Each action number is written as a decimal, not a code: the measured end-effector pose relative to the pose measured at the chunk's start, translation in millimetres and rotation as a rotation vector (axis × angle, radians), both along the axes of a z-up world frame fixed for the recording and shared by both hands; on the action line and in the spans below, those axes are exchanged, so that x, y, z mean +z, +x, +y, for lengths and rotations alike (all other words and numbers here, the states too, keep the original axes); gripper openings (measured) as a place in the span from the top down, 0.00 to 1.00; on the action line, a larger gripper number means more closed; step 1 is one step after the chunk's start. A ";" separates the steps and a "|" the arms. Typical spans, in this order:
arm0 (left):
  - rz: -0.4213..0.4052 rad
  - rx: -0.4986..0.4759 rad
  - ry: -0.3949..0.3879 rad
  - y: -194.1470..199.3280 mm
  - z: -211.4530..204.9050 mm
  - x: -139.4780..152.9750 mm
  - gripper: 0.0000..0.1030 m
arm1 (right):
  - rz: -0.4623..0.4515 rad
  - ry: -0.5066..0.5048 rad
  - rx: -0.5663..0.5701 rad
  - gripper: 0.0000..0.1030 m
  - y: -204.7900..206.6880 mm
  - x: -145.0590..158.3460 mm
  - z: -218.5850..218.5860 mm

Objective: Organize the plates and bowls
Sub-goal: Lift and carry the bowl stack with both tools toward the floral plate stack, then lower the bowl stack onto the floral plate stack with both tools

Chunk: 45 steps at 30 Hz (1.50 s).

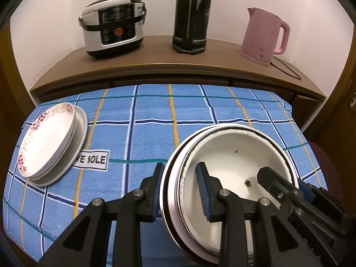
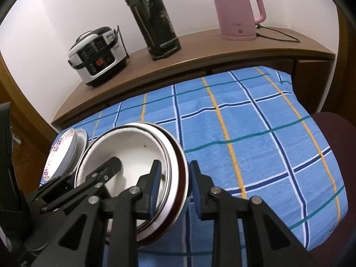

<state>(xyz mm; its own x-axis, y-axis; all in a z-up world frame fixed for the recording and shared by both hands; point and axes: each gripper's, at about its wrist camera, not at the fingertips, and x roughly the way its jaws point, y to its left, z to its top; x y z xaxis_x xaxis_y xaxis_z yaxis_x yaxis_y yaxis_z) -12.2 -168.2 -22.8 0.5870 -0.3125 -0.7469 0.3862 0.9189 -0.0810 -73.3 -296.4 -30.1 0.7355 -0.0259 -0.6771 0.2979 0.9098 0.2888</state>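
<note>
Chipped glossy white enamel bowl, glazed white floral ceramic plate, woven blue checked cloth, matt brown wooden shelf, smooth pink plastic kettle

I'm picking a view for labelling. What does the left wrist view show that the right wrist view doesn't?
Only the left wrist view: the cloth's "SOLE" label. Only the right wrist view: a dark maroon seat beside the cloth. Both: the stacked bowls held at opposite rims by the left tool and right tool, the floral plate stack, rice cooker, flask, pink kettle.
</note>
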 end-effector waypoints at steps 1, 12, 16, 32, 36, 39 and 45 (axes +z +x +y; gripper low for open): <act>-0.003 0.004 0.000 -0.3 2.9 0.6 0.69 | 0.000 -0.002 0.004 0.75 0.2 0.3 2.4; -0.003 0.063 -0.002 2.9 39.7 1.0 0.69 | -0.002 -0.015 0.060 0.75 9.0 1.4 34.9; -0.006 0.090 0.001 4.7 55.6 2.0 0.69 | -0.001 -0.011 0.089 0.75 14.4 0.4 49.4; -0.011 0.200 0.003 16.3 115.4 4.1 0.69 | -0.008 -0.008 0.195 0.75 40.7 4.4 106.6; -0.012 0.227 0.000 20.2 131.9 5.2 0.69 | -0.013 -0.009 0.217 0.75 46.9 5.4 119.3; -0.008 0.247 -0.008 22.4 143.2 5.3 0.69 | -0.012 -0.014 0.239 0.75 52.2 6.1 131.4; -0.015 0.287 -0.012 25.9 164.4 8.8 0.69 | -0.013 -0.023 0.276 0.75 63.0 8.9 152.9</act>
